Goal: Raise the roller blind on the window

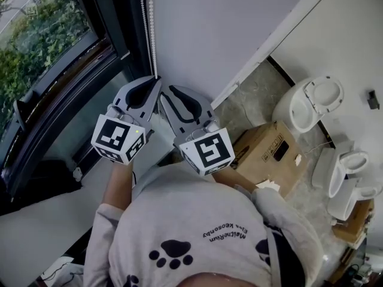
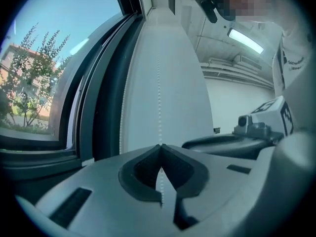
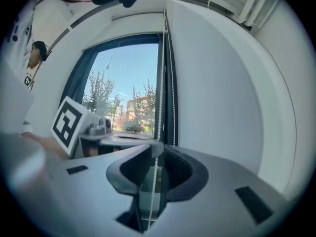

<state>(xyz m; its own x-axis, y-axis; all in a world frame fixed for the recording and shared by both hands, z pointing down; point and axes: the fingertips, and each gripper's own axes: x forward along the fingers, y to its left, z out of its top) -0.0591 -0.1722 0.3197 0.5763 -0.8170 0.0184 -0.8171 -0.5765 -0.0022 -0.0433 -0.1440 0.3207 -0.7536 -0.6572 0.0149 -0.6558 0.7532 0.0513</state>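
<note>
A white bead chain (image 1: 151,34) hangs in two strands beside the dark window frame (image 1: 116,23). My left gripper (image 1: 157,79) is shut on one strand of the bead chain (image 2: 158,98), which runs down into its closed tips (image 2: 159,146). Just to its right, my right gripper (image 1: 164,91) is open. A strand of the chain (image 3: 163,83) passes through the gap between its jaws (image 3: 157,149) with the pads apart from it. The second strand (image 3: 173,102) hangs free against the wall. Through the glass (image 3: 128,93) I see trees and a building.
A white wall (image 1: 197,28) stands right of the window, with the sill (image 1: 90,130) below it. On the floor to the right are a cardboard box (image 1: 266,151) and white toilet bowls (image 1: 311,103) (image 1: 350,172). The person's torso fills the bottom of the head view.
</note>
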